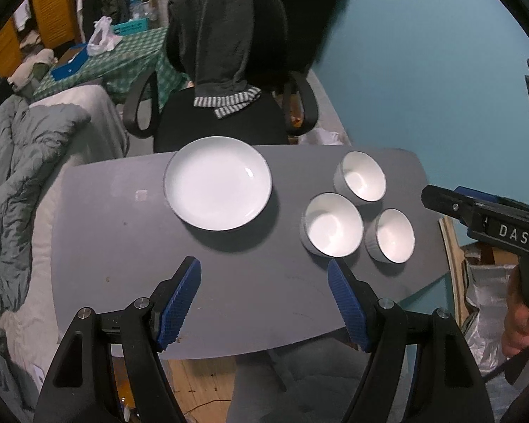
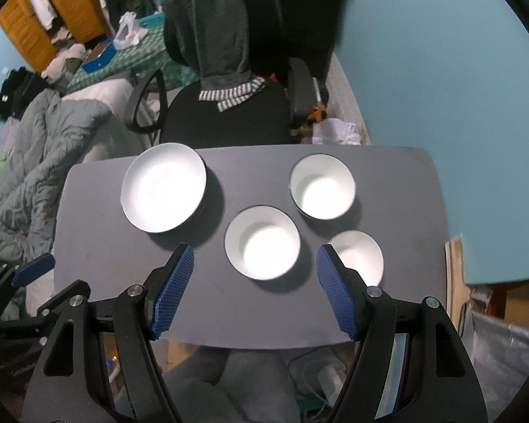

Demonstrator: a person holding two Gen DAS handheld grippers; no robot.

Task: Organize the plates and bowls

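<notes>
White plate [image 1: 218,183] sits apart from three bowls [image 1: 332,225] on the tabletop [image 1: 123,246], unstacked; both claws [image 1: 264,303] [image 2: 255,292] hang open, holding nothing.

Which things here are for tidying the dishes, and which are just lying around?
For the job:
- round white plate
- three white bowls: far, middle, near right
- grey table they sit on

Just lying about:
- black office chair with dark hooded top
- grey quilt
- green checked cloth
</notes>
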